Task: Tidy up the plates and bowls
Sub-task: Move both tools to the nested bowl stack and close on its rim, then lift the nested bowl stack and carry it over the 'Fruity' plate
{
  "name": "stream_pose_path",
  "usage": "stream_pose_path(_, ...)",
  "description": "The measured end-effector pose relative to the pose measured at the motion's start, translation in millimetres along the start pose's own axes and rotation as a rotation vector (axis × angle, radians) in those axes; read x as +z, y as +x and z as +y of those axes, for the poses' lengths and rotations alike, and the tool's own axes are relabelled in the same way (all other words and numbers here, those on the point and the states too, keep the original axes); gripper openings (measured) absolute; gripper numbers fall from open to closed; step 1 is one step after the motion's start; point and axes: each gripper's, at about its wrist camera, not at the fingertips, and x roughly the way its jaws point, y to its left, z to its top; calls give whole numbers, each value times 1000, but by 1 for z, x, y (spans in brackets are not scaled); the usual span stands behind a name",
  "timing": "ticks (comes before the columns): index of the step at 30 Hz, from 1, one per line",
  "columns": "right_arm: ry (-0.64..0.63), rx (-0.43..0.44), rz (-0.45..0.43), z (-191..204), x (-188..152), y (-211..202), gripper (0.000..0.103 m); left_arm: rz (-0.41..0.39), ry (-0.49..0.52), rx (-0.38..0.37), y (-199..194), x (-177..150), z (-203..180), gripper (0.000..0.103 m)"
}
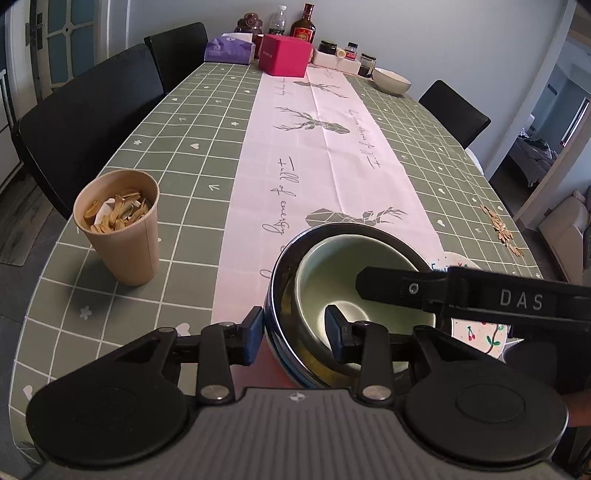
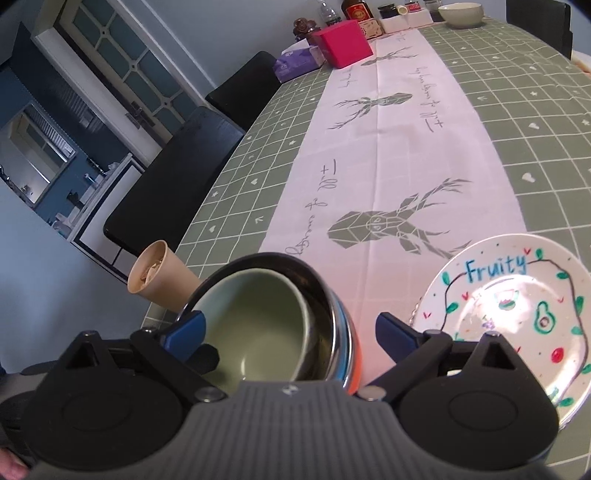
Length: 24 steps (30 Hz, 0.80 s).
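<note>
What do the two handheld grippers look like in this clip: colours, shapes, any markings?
Both match: a grey ribbed body with a small logo, two round black discs, and black linkage arms with silver pivots ending in blue fingers. In the left wrist view, the right gripper shows white "DAS" lettering on its black side. No cables or sleeves are visible.

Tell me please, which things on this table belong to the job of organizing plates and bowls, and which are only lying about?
Belong to the job:
green bowl nested inside the steel bowl
Fruity plate
pale bowl at the far end

Only lying about:
paper cup of seed shells
loose shells
pink box
tissue pack
bottles and jars
</note>
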Motion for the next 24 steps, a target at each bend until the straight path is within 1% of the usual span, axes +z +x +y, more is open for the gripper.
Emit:
stream_pose_path(1, 9, 7, 10, -2, -1, 2, 97, 3, -11, -3, 1, 0, 1, 42)
stream_pose_path(3, 37, 16, 33, -7, -3, 8, 89, 11, -28, -7, 5, 0, 4, 43)
stream_pose_path(7, 75, 9, 46, -13, -5, 17, 89, 30, -62, -23, 12, 0, 8, 46)
stream_pose_path(12, 105, -1, 58, -19, -5, 26, 89, 48, -68, -23, 21, -1, 9, 50)
stream_pose_path(14, 122, -6, 68, -23, -7, 31, 89, 67, -77, -24, 26, -1, 9, 52)
stream_pose_path(15, 119, -1, 61, -23, -7, 32, 90, 82, -85, -30, 30, -1, 10, 52)
stream_pose_path(16, 104, -4, 60, -21, -8, 33, 90, 92, -90, -44, 32, -2, 11, 55)
stream_pose_path(17, 91, -13, 55, -19, -8, 32, 90, 92, -93, -46, 32, -2, 11, 55)
stream_pose_path(20, 88, -12, 45, -18, -9, 32, 91, 93, -87, -46, 31, -2, 11, 54)
stream_pose_path(22, 84, -3, 46, -19, -9, 32, 89, 85, -76, -38, 30, -4, 8, 54)
stream_pose_path(24, 99, 28, 64, -20, -10, 32, 75, 71, -58, -21, 28, -5, 5, 53)
